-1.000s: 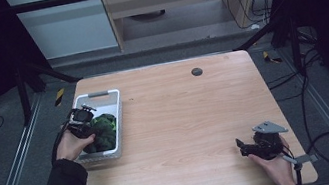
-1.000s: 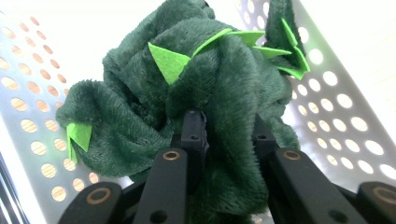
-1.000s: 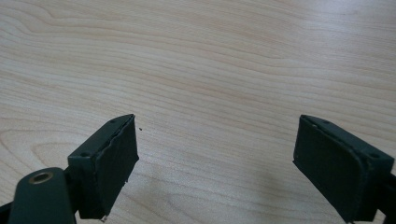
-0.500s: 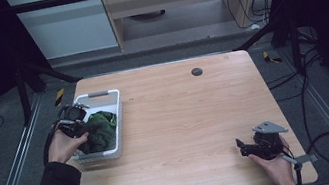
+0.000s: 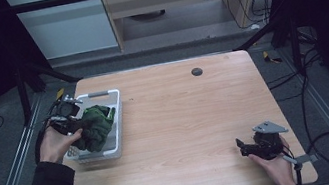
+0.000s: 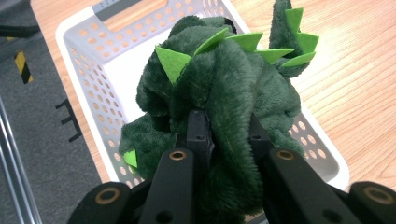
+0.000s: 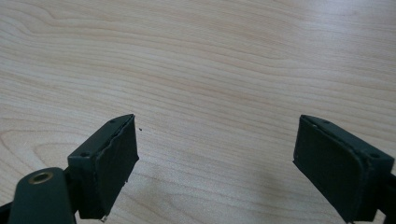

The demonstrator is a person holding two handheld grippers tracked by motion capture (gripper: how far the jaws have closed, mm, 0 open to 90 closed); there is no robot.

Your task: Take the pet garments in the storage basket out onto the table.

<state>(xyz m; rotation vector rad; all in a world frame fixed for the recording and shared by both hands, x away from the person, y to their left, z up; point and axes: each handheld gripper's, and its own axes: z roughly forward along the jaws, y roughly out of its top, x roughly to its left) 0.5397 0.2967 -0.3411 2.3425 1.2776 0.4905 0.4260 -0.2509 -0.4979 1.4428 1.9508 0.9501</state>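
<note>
A dark green plush toy (image 5: 95,127) with light green felt spikes hangs over the white perforated basket (image 5: 114,112) at the table's left side. My left gripper (image 5: 77,127) is shut on the plush toy (image 6: 224,93); its jaws pinch a thick fold of the fur, lifted clear of the white perforated basket's floor (image 6: 93,65). My right gripper (image 5: 242,148) rests low over the bare wood near the table's front right corner. In the right gripper view my right gripper (image 7: 217,163) stands open with nothing between its pads.
The wooden table (image 5: 192,118) has a small dark round hole (image 5: 196,71) near its far edge. Metal frame rails run along both sides, and cables lie on the floor at the right. A cable trails from the right gripper.
The left hand has risen and drawn back toward the basket's left rim, lifting the plush toy with it. The right hand has stayed put.
</note>
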